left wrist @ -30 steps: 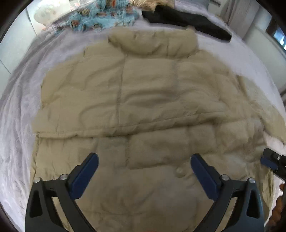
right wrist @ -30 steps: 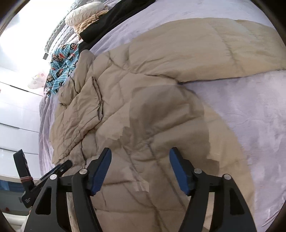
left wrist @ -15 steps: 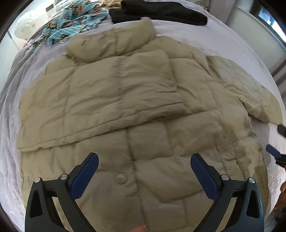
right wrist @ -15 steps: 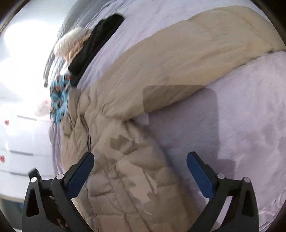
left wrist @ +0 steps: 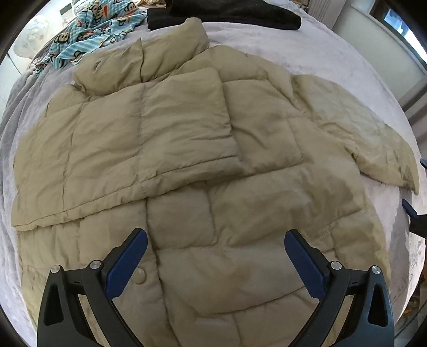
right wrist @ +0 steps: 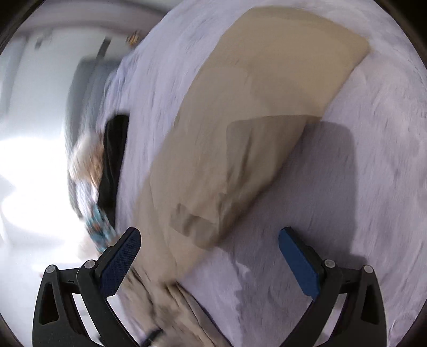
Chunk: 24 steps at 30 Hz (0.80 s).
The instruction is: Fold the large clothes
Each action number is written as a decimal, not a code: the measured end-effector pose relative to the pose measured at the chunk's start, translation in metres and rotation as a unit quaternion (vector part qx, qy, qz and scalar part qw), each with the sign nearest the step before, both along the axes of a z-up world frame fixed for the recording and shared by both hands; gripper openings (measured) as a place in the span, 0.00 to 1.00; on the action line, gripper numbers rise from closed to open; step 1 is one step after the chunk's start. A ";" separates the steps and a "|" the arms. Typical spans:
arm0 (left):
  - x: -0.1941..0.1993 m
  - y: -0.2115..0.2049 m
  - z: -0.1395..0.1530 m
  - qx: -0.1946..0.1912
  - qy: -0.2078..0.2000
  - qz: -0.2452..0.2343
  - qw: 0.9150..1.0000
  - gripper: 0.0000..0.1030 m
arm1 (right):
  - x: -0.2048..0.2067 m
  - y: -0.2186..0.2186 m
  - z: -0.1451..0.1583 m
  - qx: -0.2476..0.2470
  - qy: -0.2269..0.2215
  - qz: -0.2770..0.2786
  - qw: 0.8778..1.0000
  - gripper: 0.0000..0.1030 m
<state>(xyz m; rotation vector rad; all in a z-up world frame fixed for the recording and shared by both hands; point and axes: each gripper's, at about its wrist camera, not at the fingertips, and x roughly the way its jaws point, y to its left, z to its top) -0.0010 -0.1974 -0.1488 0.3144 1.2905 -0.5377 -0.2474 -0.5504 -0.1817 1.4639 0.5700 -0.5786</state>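
A tan quilted puffer jacket [left wrist: 202,149] lies spread flat on a grey-lilac bed, collar at the far end. Its left sleeve is folded across the chest; its right sleeve [left wrist: 368,138] sticks out to the right. My left gripper [left wrist: 214,256] hovers open over the jacket's lower front, beside a snap button [left wrist: 139,275], with nothing between its blue pads. In the blurred right wrist view my right gripper [right wrist: 209,256] stands wide open above the outstretched sleeve [right wrist: 248,133], holding nothing. A blue fingertip of the right gripper [left wrist: 409,209] peeks in at the left wrist view's right edge.
A blue cartoon-monkey blanket [left wrist: 93,29] and a black garment [left wrist: 226,12] lie at the bed's far end. The bedsheet [left wrist: 307,45] is bare right of the collar. In the right wrist view the black garment [right wrist: 113,165] and a bright white wall show at left.
The left gripper has shifted across the jacket, bringing the right sleeve into view. The right gripper has opened wider, rolled and swung from the jacket's body out over the sleeve and bare sheet.
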 end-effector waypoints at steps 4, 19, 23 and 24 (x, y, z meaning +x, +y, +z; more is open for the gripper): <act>-0.003 -0.014 0.005 -0.007 -0.007 -0.009 1.000 1.00 | -0.003 -0.029 -0.014 0.039 -0.056 -0.060 0.996 1.00; 0.018 0.002 0.029 -0.031 -0.022 0.019 0.999 1.00 | 0.062 -0.053 -0.016 0.101 -0.155 -0.063 0.981 0.09; 0.037 0.029 0.029 -0.033 -0.026 0.046 0.998 1.00 | 0.102 -0.046 0.027 0.036 -0.151 0.012 0.988 0.09; 0.042 0.038 0.029 -0.035 -0.025 0.058 0.997 1.00 | 0.113 -0.041 0.038 0.019 -0.150 0.032 0.988 0.09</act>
